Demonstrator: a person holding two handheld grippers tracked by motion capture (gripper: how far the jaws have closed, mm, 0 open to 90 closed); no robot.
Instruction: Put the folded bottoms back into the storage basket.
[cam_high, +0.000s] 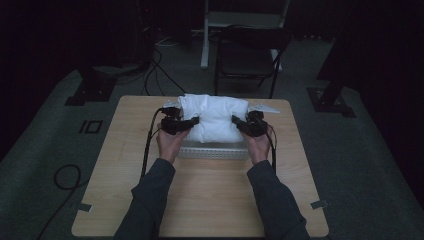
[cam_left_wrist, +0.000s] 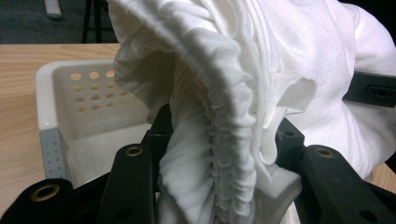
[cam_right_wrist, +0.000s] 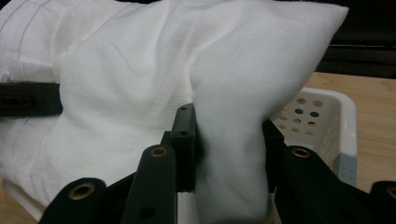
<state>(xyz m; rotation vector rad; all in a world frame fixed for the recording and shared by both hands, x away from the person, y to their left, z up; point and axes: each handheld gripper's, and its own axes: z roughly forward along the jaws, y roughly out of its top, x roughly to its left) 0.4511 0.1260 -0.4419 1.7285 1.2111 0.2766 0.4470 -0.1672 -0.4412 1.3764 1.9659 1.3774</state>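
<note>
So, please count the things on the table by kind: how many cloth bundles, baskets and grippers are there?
White cloth bundle: 1
White perforated basket: 1
Black grippers: 2, the left gripper and the right gripper, each clamped on the cloth
Total: 4

A: Any text, labels, brands or numbers to enter?

B: None legible. The cloth (cam_high: 215, 120), basket (cam_left_wrist: 51, 93) and table (cam_high: 210, 190) carry no print.

A: Signs or markings?

B: One entry: a square outline beside a short bar on the floor (cam_high: 91, 126), left of the table. It could be "10", but I cannot tell.
</note>
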